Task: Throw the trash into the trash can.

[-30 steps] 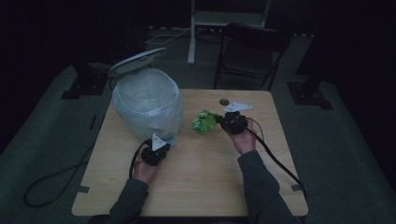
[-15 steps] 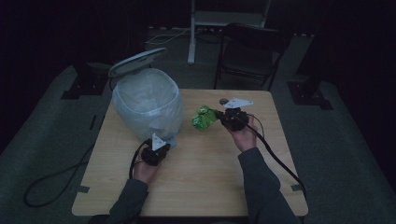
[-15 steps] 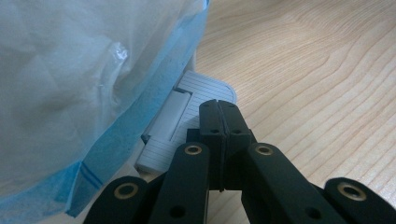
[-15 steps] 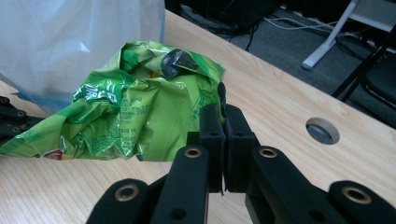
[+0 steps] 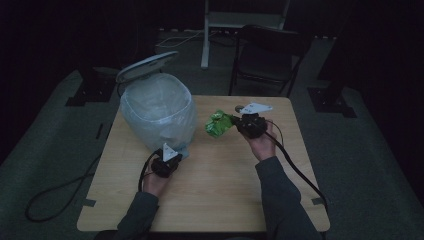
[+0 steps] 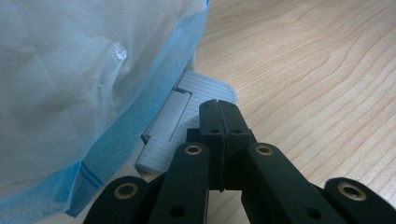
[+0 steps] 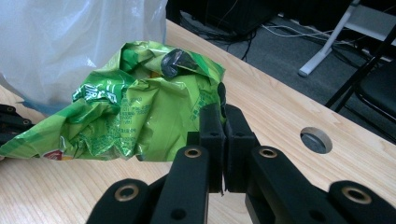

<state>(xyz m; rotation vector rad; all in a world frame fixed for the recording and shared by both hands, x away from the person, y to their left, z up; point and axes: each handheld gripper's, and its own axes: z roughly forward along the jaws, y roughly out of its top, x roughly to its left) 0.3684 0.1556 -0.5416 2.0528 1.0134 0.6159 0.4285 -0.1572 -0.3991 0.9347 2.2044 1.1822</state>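
Little has changed over the last second: the right gripper (image 5: 234, 123) still pinches the crumpled green wrapper (image 5: 217, 124) above the bench (image 5: 225, 190), now a touch closer to the lined bin (image 5: 159, 112). The left gripper (image 5: 173, 155) stays at the bin's grey pedal (image 6: 187, 119), its jaws pressed together on nothing.

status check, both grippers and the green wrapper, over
Left gripper shut, on the bin's pedal, lid up. Right gripper shut on green wrapper, beside the lined bin. Nothing between them.
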